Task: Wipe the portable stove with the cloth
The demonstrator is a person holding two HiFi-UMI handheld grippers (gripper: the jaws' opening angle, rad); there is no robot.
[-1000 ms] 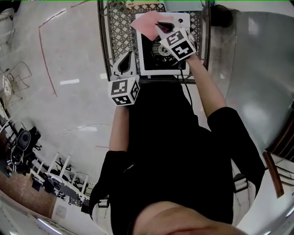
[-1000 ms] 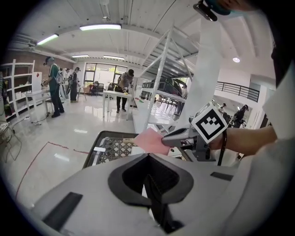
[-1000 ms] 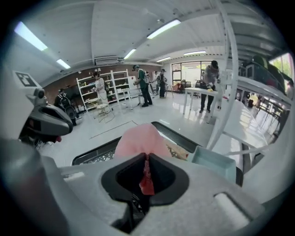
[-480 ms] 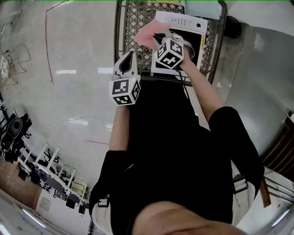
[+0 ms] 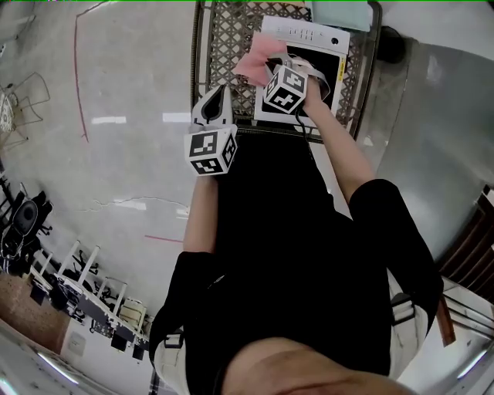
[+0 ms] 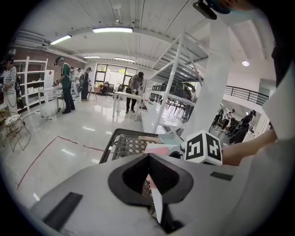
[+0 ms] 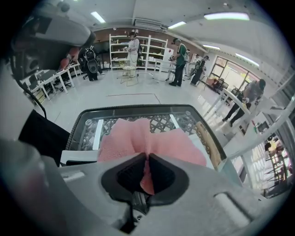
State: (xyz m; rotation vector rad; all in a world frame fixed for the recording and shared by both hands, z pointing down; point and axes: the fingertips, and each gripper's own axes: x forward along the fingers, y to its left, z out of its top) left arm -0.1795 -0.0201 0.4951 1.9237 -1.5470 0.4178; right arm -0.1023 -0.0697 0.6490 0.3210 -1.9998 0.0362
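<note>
A white portable stove [image 5: 309, 38] with a black top lies on the lattice table [image 5: 224, 35]. My right gripper [image 5: 270, 68] is shut on a pink cloth [image 5: 253, 60], which hangs over the stove's left edge. In the right gripper view the cloth [image 7: 138, 138] spreads out ahead of the shut jaws [image 7: 147, 157], above the table [image 7: 90, 126]. My left gripper [image 5: 218, 94] hovers at the table's near left corner, off the stove, its jaws shut with nothing in them. From the left gripper view [image 6: 148, 156] the cloth [image 6: 156, 149] and the right gripper's marker cube [image 6: 203, 146] show ahead.
A teal object [image 5: 340, 14] lies at the table's far edge. A dark round thing [image 5: 394, 45] stands on the floor to the right. A black cable [image 5: 310, 139] runs off the stove's near side. Several people work at benches and shelves far off.
The right gripper has sunk and rolled, bringing the pink cloth down from above the stove to its left edge. The left gripper has shifted only slightly.
</note>
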